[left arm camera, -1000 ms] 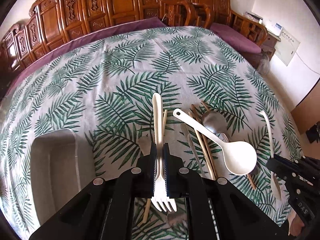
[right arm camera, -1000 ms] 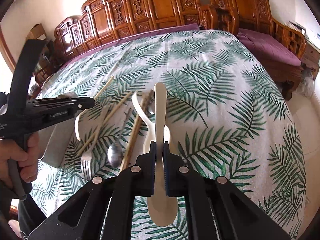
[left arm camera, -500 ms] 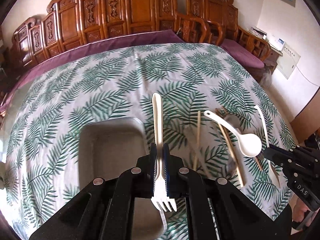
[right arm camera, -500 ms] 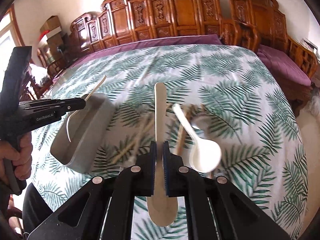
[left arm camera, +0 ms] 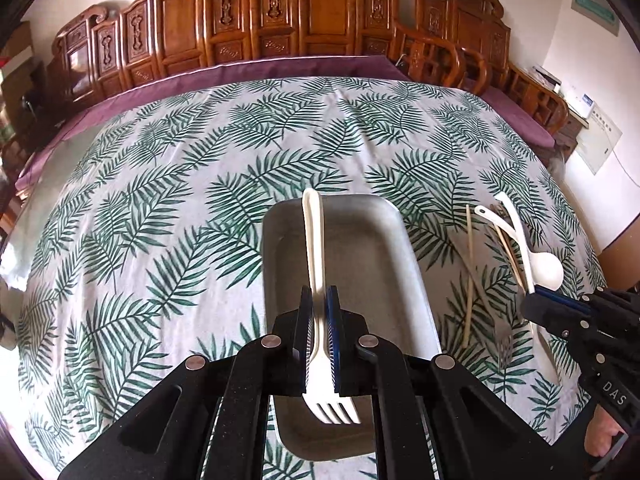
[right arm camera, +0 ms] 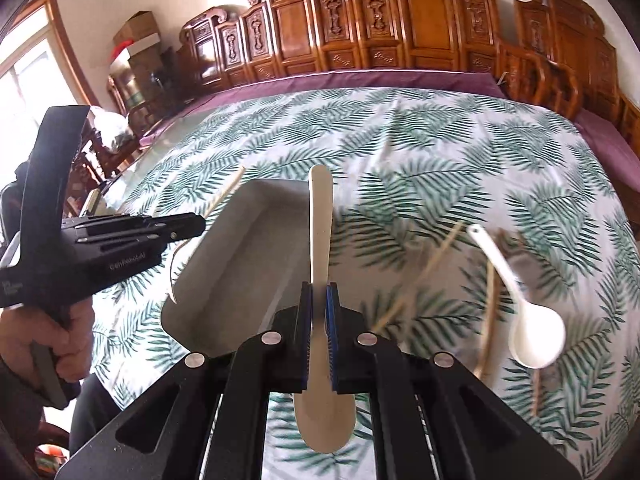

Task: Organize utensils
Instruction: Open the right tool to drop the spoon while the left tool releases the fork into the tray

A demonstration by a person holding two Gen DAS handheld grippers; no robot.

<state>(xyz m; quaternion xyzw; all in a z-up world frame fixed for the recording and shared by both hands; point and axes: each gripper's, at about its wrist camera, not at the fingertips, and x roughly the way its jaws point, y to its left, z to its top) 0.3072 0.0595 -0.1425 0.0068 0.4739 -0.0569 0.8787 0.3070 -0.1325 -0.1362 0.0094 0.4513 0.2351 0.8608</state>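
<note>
My left gripper (left arm camera: 319, 300) is shut on a white plastic fork (left arm camera: 313, 240), handle pointing ahead and tines toward the camera. It hangs over the grey rectangular tray (left arm camera: 372, 256). My right gripper (right arm camera: 319, 296) is shut on a cream flat spoon (right arm camera: 319, 220) with its bowl toward the camera, above the tray's (right arm camera: 240, 264) right edge. The right wrist view shows the left gripper (right arm camera: 196, 226) at the tray's left side with the fork (right arm camera: 176, 276) in it. In the left wrist view, the right gripper (left arm camera: 536, 304) shows with its spoon (left arm camera: 516, 232).
Right of the tray lie a white soup spoon (left arm camera: 546, 268), wooden chopsticks (left arm camera: 469, 272) and some metal cutlery on the leaf-print tablecloth (left arm camera: 160, 208). A person's hand (right arm camera: 52, 344) grips the left handle. Carved wooden chairs (left arm camera: 280, 20) ring the table's far side.
Both grippers have travelled left from the utensil pile, each keeping its utensil. The tray now lies under the left gripper, and the pile has slid to the right of both views.
</note>
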